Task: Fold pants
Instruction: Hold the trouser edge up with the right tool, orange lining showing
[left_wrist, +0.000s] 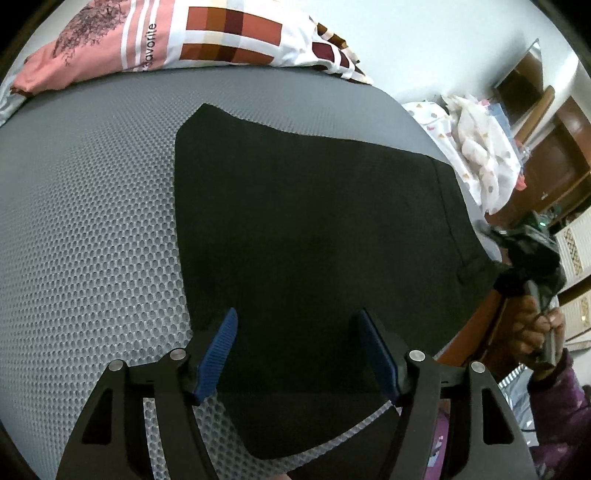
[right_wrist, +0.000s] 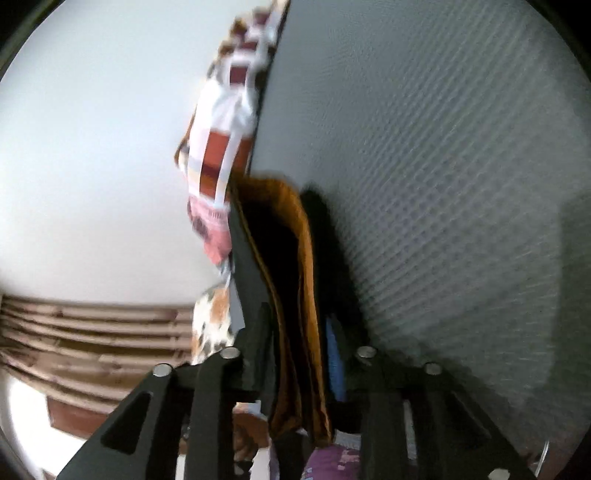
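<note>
pants (left_wrist: 314, 229) lie flat on the grey mesh bed (left_wrist: 92, 221), black, already doubled over, near edge under the left gripper (left_wrist: 295, 350); left jaws spread wide, hovering over the cloth, nothing between the pads; right gripper (right_wrist: 299, 354) has a fold of black/orange-lined cloth betw its jaws, view blurred, can't tell if pads still pinch or are letting go; looks mid-fold, prob at the set-down of a folded edge; next: free the right side, smooth the stack, then grab one end for the last fold w/o dragging layers
</note>
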